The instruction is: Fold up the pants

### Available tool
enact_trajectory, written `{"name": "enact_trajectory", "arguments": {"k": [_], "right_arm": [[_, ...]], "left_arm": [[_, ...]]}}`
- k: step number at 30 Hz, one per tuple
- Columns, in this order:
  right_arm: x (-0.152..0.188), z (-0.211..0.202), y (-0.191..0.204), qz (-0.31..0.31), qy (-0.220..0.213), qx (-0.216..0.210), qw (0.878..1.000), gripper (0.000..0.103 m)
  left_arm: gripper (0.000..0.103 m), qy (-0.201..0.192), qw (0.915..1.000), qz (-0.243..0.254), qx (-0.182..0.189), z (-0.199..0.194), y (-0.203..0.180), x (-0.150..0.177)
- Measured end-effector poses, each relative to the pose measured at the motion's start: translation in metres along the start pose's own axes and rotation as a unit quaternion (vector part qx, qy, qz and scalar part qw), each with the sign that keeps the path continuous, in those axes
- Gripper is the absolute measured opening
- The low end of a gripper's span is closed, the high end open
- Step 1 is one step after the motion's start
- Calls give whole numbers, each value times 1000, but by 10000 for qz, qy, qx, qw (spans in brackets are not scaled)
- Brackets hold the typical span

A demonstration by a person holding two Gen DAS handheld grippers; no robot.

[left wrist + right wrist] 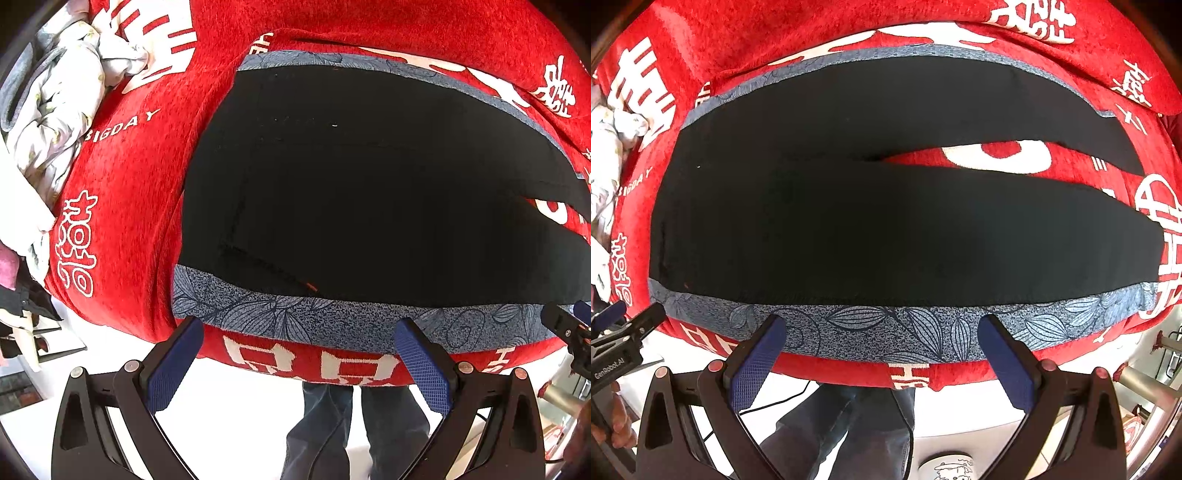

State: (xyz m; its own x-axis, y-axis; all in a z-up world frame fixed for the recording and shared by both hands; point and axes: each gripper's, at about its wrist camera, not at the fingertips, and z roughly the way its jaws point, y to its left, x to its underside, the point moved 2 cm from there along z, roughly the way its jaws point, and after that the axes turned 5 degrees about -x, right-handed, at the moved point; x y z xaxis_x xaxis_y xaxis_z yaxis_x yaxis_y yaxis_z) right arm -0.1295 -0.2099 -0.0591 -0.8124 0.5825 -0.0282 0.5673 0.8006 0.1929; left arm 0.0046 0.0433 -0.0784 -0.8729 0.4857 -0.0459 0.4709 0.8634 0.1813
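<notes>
Black pants [369, 192] lie spread flat on a blue-grey leaf-patterned mat [295, 317] over a red blanket [122, 206]. In the right wrist view the pants [886, 229] show the waist at left and two legs splitting apart toward the right. My left gripper [299, 328] is open and empty, hovering above the mat's near edge by the waist end. My right gripper [882, 325] is open and empty, above the mat's near edge [886, 332] by the pants' middle. Each gripper shows at the other view's edge [569, 325] [624, 332].
A crumpled white floral cloth [59, 110] lies at the far left on the blanket. The table's near edge runs just below the grippers; the person's legs [849, 424] stand below it. A white mug [945, 469] sits on the floor.
</notes>
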Motion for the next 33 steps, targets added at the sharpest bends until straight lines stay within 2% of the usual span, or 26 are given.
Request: {"name": "enact_trajectory", "arguments": {"k": [17,19,20,21,22,23,24,25,27,28,29,30,33], "right_arm": [[4,5,2,34,33,34,10000,103],[5,6,0,55,15,-51,10000,103],[6,7,-1,82,-19,-174,9998,103],[6,7,-1,126,-64,-514,9986,103],[7,8,0,174,-88,-936,9954,103],[9,11,0,276,-97,-1554,9874,101],[11,14,-1,371,-80,-1981,9794,97],[14,21,-1,550,4,-2598,9641,92],[22,42,0,863,278,-3449,9342,65],[27,55,1,975,398,-3732,9218,64],[32,66,2,1052,478,-3884,9142,64],[39,81,3,1116,545,-3981,9089,64],[54,110,6,1153,513,-4129,9020,64]], "left_arm": [[103,-17,10000,56,7,2,-1,1],[103,-60,9999,7,123,3,1,1],[103,-113,9991,-110,394,5,4,1],[103,-156,9973,-228,683,7,8,1],[103,-162,9927,-420,1121,11,18,1],[103,-152,9895,-513,1344,14,23,1],[103,-142,9862,-578,1543,18,29,2],[103,-123,9828,-628,1732,24,36,3],[103,-71,9769,-708,2014,36,49,8],[103,-45,9737,-762,2147,42,55,11],[103,-6,9705,-841,2260,49,61,15],[103,32,9673,-917,2365,55,65,17],[103,110,9449,-1384,2965,73,79,29]]}}
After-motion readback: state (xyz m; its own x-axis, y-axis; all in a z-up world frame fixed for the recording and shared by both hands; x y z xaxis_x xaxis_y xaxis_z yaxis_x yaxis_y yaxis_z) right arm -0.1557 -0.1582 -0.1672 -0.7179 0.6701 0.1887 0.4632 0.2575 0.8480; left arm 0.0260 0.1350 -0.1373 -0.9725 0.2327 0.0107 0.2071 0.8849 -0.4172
